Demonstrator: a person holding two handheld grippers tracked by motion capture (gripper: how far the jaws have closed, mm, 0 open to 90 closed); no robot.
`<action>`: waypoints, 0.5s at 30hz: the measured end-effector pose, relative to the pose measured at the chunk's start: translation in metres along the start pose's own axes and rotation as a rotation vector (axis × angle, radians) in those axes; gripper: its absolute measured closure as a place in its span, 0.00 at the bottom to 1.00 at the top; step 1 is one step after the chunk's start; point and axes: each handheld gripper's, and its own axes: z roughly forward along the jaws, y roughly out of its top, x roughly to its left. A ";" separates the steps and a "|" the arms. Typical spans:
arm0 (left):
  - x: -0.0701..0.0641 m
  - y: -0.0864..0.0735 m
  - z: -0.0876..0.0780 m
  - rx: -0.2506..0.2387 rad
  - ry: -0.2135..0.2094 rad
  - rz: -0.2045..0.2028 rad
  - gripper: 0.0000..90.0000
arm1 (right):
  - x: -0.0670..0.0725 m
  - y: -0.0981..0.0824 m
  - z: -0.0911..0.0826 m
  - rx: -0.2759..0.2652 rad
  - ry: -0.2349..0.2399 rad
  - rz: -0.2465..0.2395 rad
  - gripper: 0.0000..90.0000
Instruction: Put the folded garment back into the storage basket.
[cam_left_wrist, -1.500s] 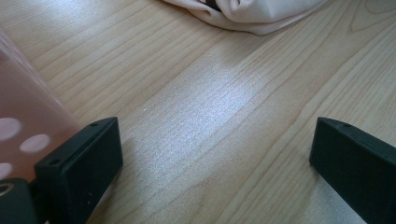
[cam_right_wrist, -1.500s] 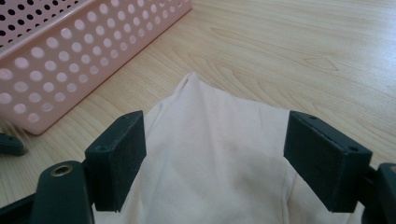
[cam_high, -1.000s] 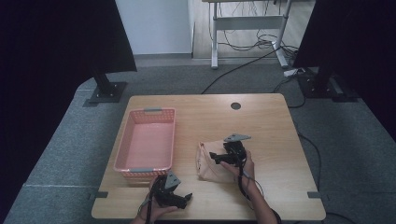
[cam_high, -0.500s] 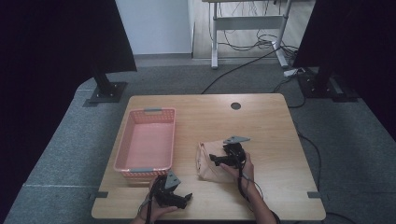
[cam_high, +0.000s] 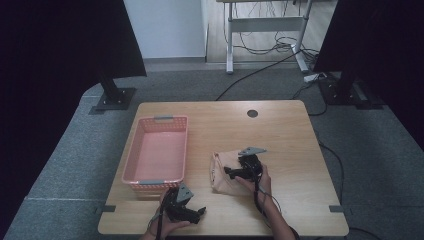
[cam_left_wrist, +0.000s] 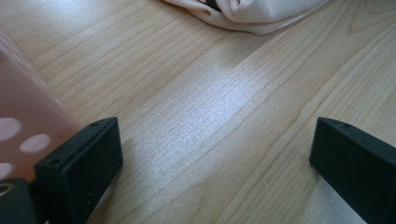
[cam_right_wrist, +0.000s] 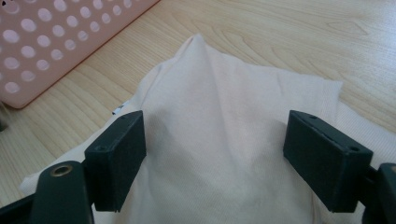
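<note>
On the table (cam_high: 280, 130), right of the pink basket (cam_high: 156, 150), a cream cloth (cam_right_wrist: 233, 140) is seen lying bunched. Directly over it the right gripper (cam_high: 239, 171) is held, jaws spread wide, fabric between them ungrasped. Near the front edge the left gripper (cam_high: 196, 212) is held wide open over bare wood, cloth well beyond it
</note>
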 end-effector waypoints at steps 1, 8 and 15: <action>0.000 0.000 0.000 0.000 0.000 0.000 0.03 | 0.000 0.000 0.000 0.000 0.000 0.000 0.23; 0.000 0.000 0.000 0.000 0.000 0.000 0.03 | 0.000 -0.002 0.001 0.002 -0.001 0.000 0.23; 0.000 0.000 0.000 0.001 0.001 0.000 0.03 | 0.004 -0.004 0.005 0.025 -0.029 -0.038 0.24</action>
